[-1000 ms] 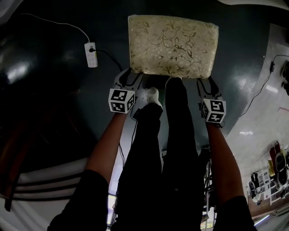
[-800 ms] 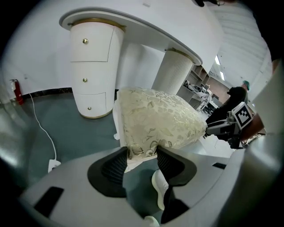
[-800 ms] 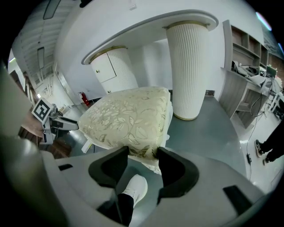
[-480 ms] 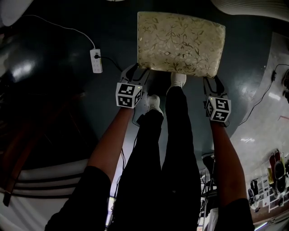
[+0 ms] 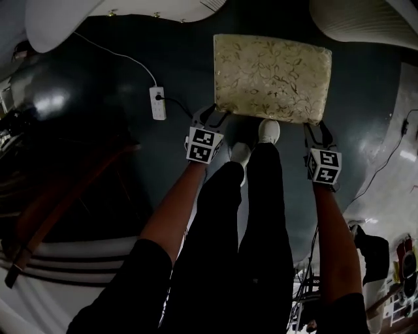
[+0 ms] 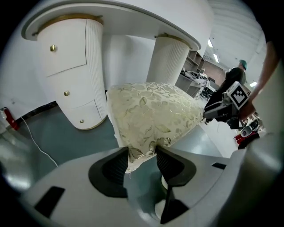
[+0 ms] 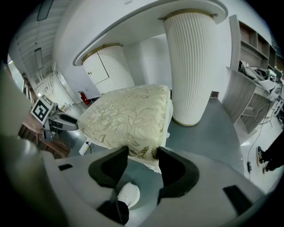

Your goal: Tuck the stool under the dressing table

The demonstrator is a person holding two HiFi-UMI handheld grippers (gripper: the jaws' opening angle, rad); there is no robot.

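Note:
The stool (image 5: 271,77) has a gold floral cushion and stands on the dark floor just short of the white dressing table (image 5: 130,13). My left gripper (image 5: 212,117) is shut on the cushion's near left corner, and my right gripper (image 5: 315,134) is shut on its near right corner. In the left gripper view the jaws (image 6: 141,155) pinch the cushion (image 6: 151,117), with the drawer pedestal (image 6: 71,75) behind. In the right gripper view the jaws (image 7: 143,155) grip the cushion (image 7: 128,119) beside the ribbed pedestal (image 7: 195,66).
A white power strip (image 5: 157,103) with its cable lies on the floor left of the stool. Dark wooden furniture (image 5: 65,196) is at the left. The person's legs and white shoes (image 5: 268,130) stand right behind the stool. The table's second pedestal (image 5: 366,19) is at top right.
The stool has moved forward toward the dressing table with both grippers on it. The person has stepped after it, and the table's white top has come into view.

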